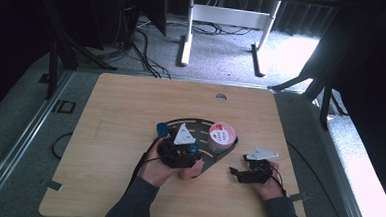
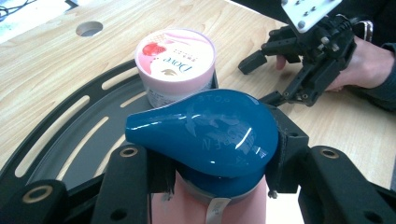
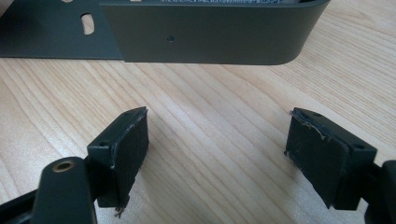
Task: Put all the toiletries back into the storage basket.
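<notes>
Your left gripper [image 2: 210, 186] is clamped on a pink bottle with a teal cap [image 2: 205, 135]. Its two black jaws press against the bottle's neck just under the cap. The cap is teardrop-shaped, with its pointed tip reaching off to the left in the left gripper view. The bottle's long axis runs back along the jaws toward your hand, so its body is mostly hidden.

Directly ahead of that gripper, just past the cap, stands a round pink tub with a flat lid [image 2: 175, 58]. It sits upright at the far corner of a dark slotted rack [image 2: 60, 135], a curved metal tray lying on the wooden table [image 2: 42, 60]. The bottle hangs over the rack's near part, close to the tub but apart from it. In the high view, your left gripper [image 1: 181, 153] is over the rack, with the tub [image 1: 222, 137] ahead and to its right.

Your right gripper [image 3: 233, 154] has its jaws wide apart with nothing between them, only bare table. It rests low on the table, pointing at the rack's outer wall [image 3: 210, 37], which lies straight ahead and near. In the high view it [image 1: 237, 173] sits off to the right of the rack.

Your left hand is the one carrying the bottle. Setting it down likely means lowering it onto the open rack floor short of the tub.
</notes>
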### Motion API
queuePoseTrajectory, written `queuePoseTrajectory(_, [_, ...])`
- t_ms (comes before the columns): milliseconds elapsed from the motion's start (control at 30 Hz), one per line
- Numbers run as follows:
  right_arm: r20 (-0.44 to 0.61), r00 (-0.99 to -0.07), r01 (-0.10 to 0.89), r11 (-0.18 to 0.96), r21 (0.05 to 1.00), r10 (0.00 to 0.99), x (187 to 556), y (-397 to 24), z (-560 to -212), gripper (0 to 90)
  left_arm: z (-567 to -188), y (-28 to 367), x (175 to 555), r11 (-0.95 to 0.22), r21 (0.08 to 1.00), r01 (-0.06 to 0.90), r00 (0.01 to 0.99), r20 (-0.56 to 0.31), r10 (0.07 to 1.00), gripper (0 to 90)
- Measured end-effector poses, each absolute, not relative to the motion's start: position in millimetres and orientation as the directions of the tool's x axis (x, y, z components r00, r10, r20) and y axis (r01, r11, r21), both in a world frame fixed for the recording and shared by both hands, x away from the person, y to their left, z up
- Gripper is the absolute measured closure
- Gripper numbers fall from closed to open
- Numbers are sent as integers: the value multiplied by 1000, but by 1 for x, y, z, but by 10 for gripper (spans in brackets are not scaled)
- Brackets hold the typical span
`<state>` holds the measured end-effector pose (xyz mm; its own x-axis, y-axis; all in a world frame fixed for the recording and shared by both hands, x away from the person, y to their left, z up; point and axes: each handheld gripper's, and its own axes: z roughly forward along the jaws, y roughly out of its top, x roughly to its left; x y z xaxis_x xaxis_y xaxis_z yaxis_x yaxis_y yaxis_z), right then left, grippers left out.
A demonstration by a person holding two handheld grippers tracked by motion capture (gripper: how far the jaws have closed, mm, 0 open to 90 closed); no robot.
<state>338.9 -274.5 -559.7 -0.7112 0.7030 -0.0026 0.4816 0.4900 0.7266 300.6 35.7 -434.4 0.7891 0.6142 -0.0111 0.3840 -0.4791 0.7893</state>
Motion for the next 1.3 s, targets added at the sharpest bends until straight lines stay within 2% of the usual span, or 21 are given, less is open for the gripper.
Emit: queuePoseTrajectory(1300, [-3,-711,482,489,727,704,339,-274,-560,209,-437,14,336,-428,786,446,702,-10,712,530])
